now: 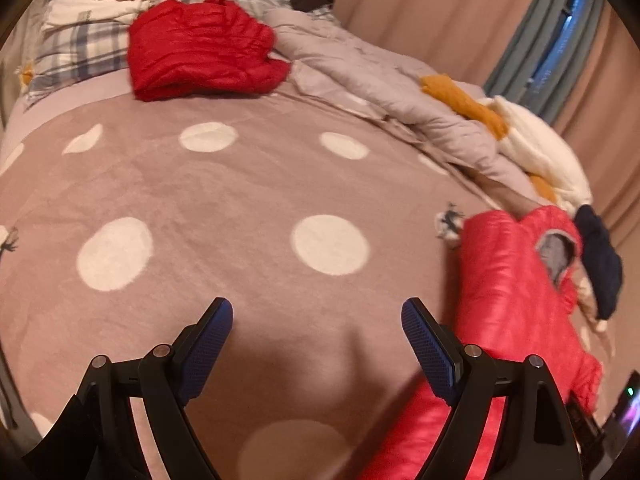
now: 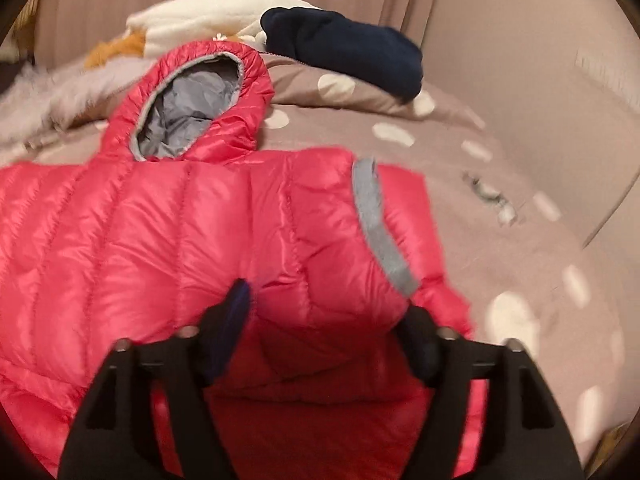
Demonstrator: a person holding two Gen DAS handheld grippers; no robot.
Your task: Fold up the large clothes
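Bedroom, polka-dot bedspread (image 1: 208, 200) as work surface. Right gripper (image 2: 324, 312): jaws spread wide, straddling a puffed fold of pink hooded jacket (image 2: 168, 216), pads not visibly clamped. Jacket directly ahead, hood (image 2: 192, 104) at far end, long axis toward curtain side. Left gripper (image 1: 316, 340): open, empty, over bare spread; jacket at its right. Right nearer.

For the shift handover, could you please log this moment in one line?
stage: fold in progress | left gripper: open, empty | right gripper: open over pink jacket | red jacket: already folded
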